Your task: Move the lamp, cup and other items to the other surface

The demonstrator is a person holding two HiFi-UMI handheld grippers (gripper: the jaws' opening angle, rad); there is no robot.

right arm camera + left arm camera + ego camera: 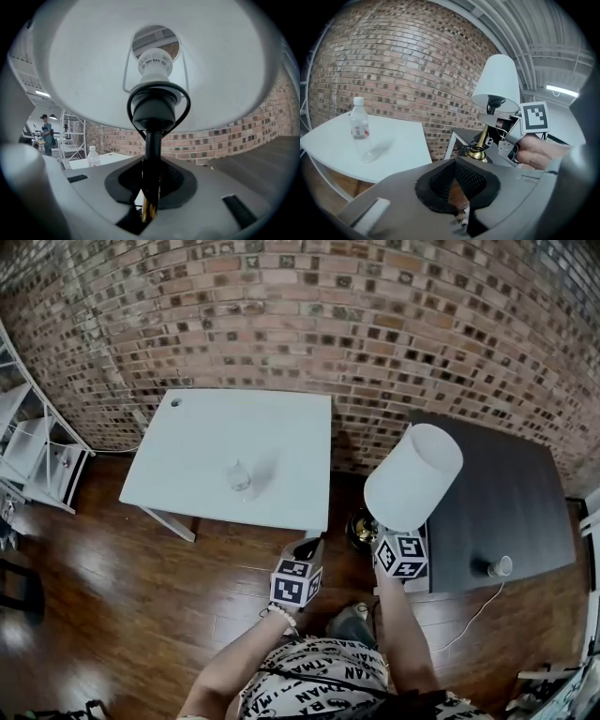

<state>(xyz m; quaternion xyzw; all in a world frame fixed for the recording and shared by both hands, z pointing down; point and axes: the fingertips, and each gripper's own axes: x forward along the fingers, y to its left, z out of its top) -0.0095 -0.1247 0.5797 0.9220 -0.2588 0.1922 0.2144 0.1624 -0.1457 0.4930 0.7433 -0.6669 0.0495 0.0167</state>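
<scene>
The lamp point(412, 476) has a white shade and a brass base point(361, 526). It hangs over the floor in the gap between the two tables. My right gripper point(400, 554) is shut on its dark stem point(151, 154), just under the bulb socket. My left gripper point(298, 577) is low beside it with its jaws close together and nothing between them. It looks at the lamp point(497, 79) from the left. A clear bottle point(240, 474) stands on the white table point(187, 456). A small white cup point(500, 566) stands near the front edge of the dark table point(506, 493).
A brick wall point(300, 315) runs behind both tables. White shelving point(28, 446) stands at the far left. The lamp's cord point(469, 615) trails over the wooden floor by the dark table. A person point(46, 133) stands far off in the right gripper view.
</scene>
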